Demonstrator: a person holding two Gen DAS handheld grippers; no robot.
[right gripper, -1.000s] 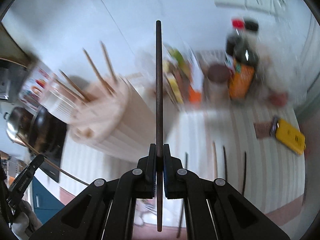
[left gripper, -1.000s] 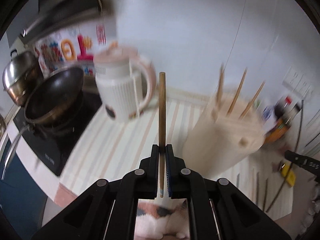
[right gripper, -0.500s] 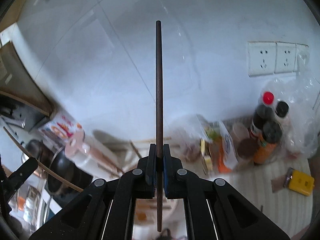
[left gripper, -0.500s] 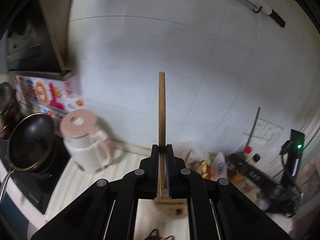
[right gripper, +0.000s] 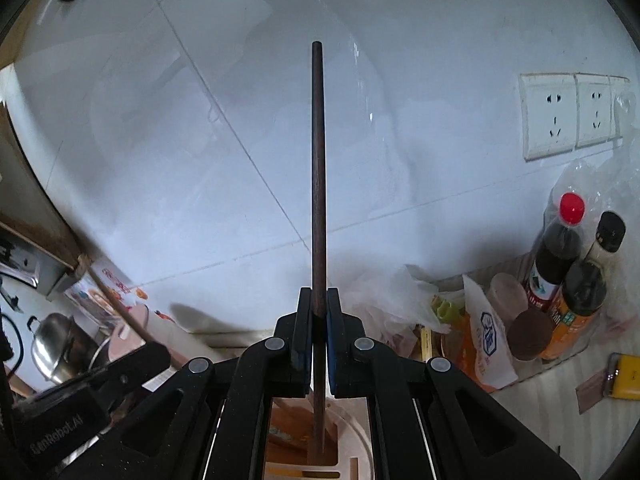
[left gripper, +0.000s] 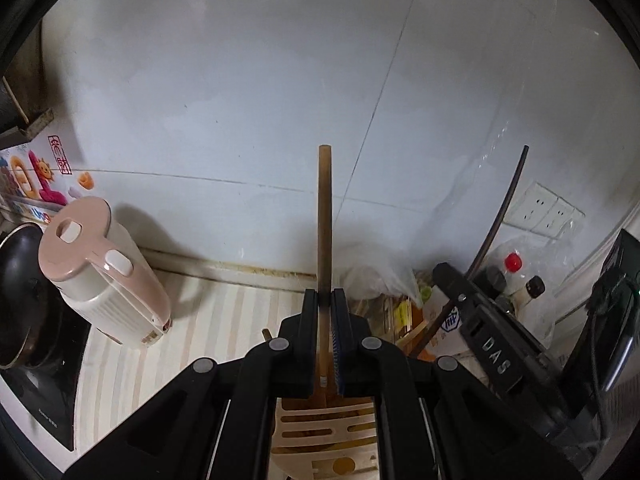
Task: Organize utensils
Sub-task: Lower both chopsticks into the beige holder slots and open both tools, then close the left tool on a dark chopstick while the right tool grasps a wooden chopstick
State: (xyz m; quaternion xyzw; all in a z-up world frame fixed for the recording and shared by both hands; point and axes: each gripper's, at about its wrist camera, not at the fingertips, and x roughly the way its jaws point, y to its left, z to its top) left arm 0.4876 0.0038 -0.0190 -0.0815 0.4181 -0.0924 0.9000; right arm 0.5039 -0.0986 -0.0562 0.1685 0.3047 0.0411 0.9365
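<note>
My left gripper [left gripper: 325, 300] is shut on a light wooden chopstick [left gripper: 325, 220] that stands upright, its lower end over the slotted cream utensil holder [left gripper: 324, 432] just below the jaws. My right gripper [right gripper: 319, 300] is shut on a dark brown chopstick [right gripper: 318, 160], also upright, its lower tip inside the holder's opening [right gripper: 352, 440]. The right gripper [left gripper: 452, 280] with its dark chopstick [left gripper: 504, 208] also shows at the right of the left wrist view. The left gripper's body [right gripper: 92, 384] shows at the lower left of the right wrist view.
A pink and white kettle [left gripper: 100, 276] stands left on the striped counter [left gripper: 224, 320], beside a black pan [left gripper: 20, 296] on a hob. Sauce bottles [right gripper: 568, 264], bags and packets [right gripper: 484, 332] line the white tiled wall. Wall sockets [right gripper: 560, 116] are at right. A yellow object [right gripper: 628, 376] lies far right.
Both grippers have come down from higher up and now hold their chopsticks directly over the holder, side by side. The dark chopstick's tip has entered the holder. Both stay shut.
</note>
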